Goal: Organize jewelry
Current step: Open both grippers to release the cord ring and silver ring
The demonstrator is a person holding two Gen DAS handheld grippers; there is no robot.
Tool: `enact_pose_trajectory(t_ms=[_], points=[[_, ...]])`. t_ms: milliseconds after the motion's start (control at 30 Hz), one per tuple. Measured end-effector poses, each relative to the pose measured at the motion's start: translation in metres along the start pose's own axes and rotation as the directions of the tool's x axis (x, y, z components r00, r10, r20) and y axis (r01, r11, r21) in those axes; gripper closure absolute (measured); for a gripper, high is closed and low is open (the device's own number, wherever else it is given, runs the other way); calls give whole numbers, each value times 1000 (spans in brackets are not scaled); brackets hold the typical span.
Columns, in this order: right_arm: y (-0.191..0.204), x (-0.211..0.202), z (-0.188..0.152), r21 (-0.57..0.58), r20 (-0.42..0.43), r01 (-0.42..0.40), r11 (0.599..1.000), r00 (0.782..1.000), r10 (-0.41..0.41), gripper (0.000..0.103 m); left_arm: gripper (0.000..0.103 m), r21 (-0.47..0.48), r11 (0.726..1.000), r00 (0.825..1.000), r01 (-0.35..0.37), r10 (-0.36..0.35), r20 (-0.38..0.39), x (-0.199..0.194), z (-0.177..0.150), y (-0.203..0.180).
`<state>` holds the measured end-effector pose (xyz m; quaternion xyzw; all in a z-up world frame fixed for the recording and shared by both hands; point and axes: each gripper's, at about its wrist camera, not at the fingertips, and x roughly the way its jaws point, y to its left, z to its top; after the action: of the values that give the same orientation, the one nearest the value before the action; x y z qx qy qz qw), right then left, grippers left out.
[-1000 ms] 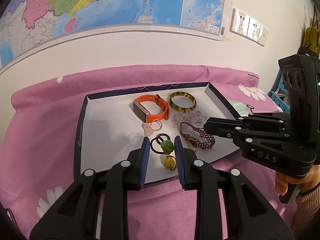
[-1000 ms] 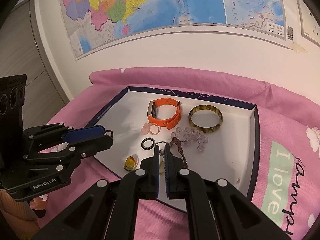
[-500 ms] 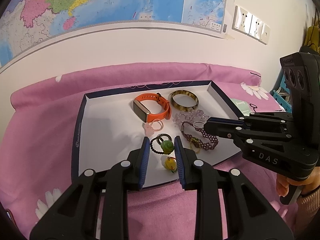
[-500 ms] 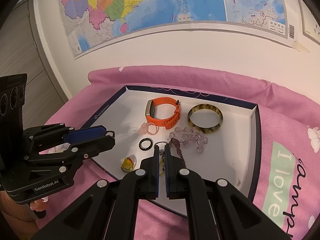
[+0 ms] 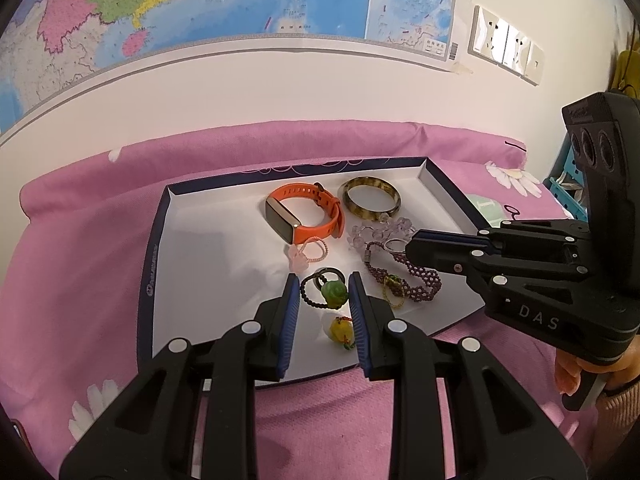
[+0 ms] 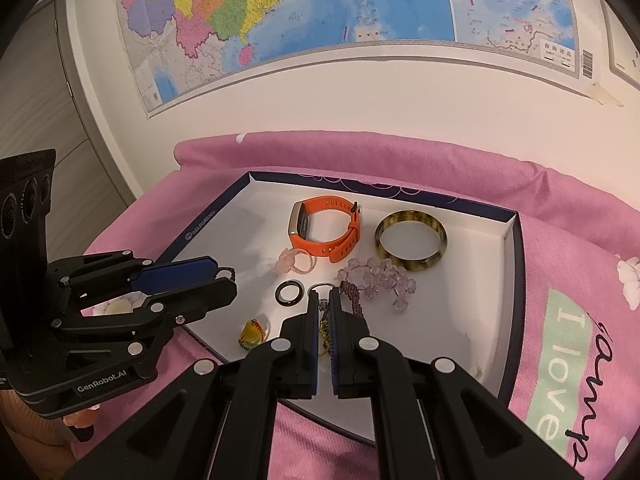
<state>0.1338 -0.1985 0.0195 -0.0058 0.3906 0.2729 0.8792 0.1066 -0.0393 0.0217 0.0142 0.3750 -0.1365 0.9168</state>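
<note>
A white tray with a dark rim (image 5: pixel 146 280) (image 6: pixel 518 280) lies on pink bedding. It holds an orange watch (image 5: pixel 308 216), a tortoiseshell bangle (image 5: pixel 370 200), a clear bead bracelet (image 5: pixel 380 232), a pink ring (image 5: pixel 308 252), a black ring (image 6: pixel 290 293), a yellow pendant (image 5: pixel 340 330) and a purple braided bracelet (image 5: pixel 416 280). My left gripper (image 5: pixel 323 278) (image 6: pixel 226 280) is over the tray's near left edge. Its jaws are narrowly apart around a dark cord bracelet with a green bead (image 5: pixel 334 294). My right gripper (image 6: pixel 325 296) (image 5: pixel 412 246) is shut, with its tips just short of a silver ring (image 6: pixel 320 286).
The pink bedding with daisies (image 5: pixel 92 400) surrounds the tray. Close behind is a white wall with a large map (image 5: pixel 200 8) and sockets (image 5: pixel 504 46). A teal crate (image 5: pixel 568 200) is at the right edge and a door (image 6: pixel 40 120) at the far left. A hand holds each gripper.
</note>
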Motion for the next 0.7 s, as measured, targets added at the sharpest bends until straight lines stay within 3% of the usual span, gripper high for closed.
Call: enact_pose_trajectory(t_ms=[700], points=[[-5, 23, -2, 11, -55, 40, 999, 998, -39, 99, 77, -19, 1000, 997, -12, 10, -80, 30, -3, 3]])
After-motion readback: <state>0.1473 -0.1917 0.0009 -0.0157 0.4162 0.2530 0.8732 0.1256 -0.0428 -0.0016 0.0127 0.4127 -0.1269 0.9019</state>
